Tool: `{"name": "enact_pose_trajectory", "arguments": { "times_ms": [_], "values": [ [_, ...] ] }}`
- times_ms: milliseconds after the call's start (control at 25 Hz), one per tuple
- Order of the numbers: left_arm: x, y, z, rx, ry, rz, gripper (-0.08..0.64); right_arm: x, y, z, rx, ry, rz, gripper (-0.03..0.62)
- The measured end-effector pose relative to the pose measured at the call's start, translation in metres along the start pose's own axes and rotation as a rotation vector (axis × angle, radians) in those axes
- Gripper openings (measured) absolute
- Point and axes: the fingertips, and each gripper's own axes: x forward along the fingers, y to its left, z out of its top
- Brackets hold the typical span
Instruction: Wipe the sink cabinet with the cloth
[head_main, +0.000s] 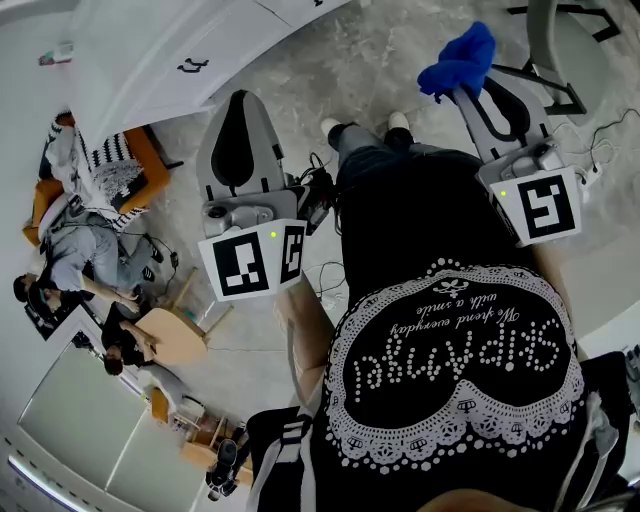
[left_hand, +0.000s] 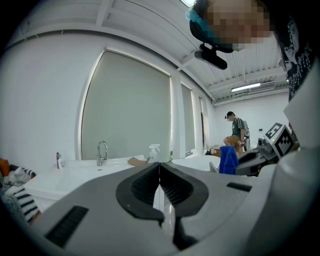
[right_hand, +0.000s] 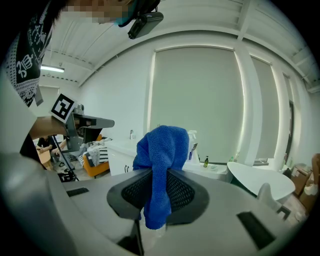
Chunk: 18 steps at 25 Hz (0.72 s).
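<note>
Cloth (head_main: 458, 62), blue and bunched, sat at the tip of the right tool (head_main: 478, 95) in the upper right of the head view, well apart from the white sink cabinet (head_main: 150, 60) at upper left. The left tool (head_main: 239, 110) lay left of centre. Left gripper view showed its jaws together with nothing between them, with a faucet (left_hand: 101, 152) and spray bottle (left_hand: 153, 151) on the worktop beyond. Right gripper view showed both jaws clamped on the cloth, which hung down between them.
</note>
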Motion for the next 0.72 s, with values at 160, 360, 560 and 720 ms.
{"name": "enact_pose_trajectory", "arguments": {
  "times_ms": [160,360,560,720],
  "values": [
    [0.0041,-0.0026,-0.0006,-0.001,0.005,-0.008,0.006,0.0008,-0.0037,-0.0017,-0.002,0.003,-0.001,0.077],
    [0.0060,-0.0033,-0.0036,-0.002,0.005,-0.020,0.006,0.0009,-0.0032,-0.0042,0.011,0.007,-0.013,0.077],
    [0.0067,-0.0024,-0.0026,-0.004,0.008,-0.024,0.006,0.0025,-0.0010,-0.0008,0.014,0.006,-0.009,0.077],
    [0.0065,-0.0025,-0.0047,-0.004,0.011,-0.023,0.006,0.0037,0.0009,-0.0033,0.008,0.011,0.004,0.077]
  ]
}}
